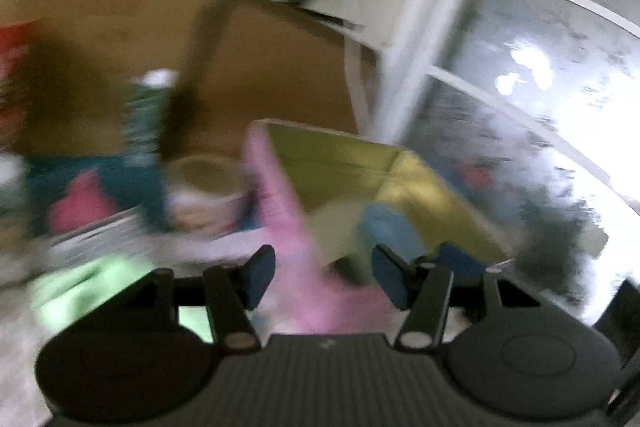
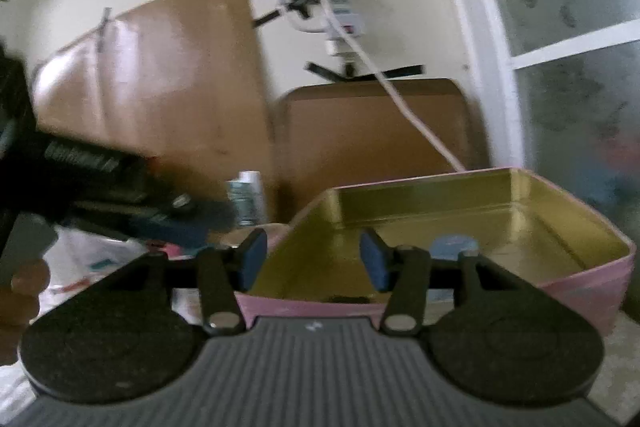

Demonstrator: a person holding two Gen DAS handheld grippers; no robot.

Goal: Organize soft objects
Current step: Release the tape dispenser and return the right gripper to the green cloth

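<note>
The right gripper (image 2: 313,259) hovered at the pink tin's (image 2: 580,291) near rim, jaws parted, gripping nothing. The left gripper's (image 1: 323,273) jaws also stood apart, empty, in a blurred view.

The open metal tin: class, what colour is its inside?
Gold inside the pink-walled metal tin; clearest in the right wrist view.

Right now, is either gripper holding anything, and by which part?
Nothing held. The right gripper stands open in front of the pink square tin with a gold inside, pads clear. The left gripper is open too; the blurred pink shape between its fingers is ungripped.
</note>
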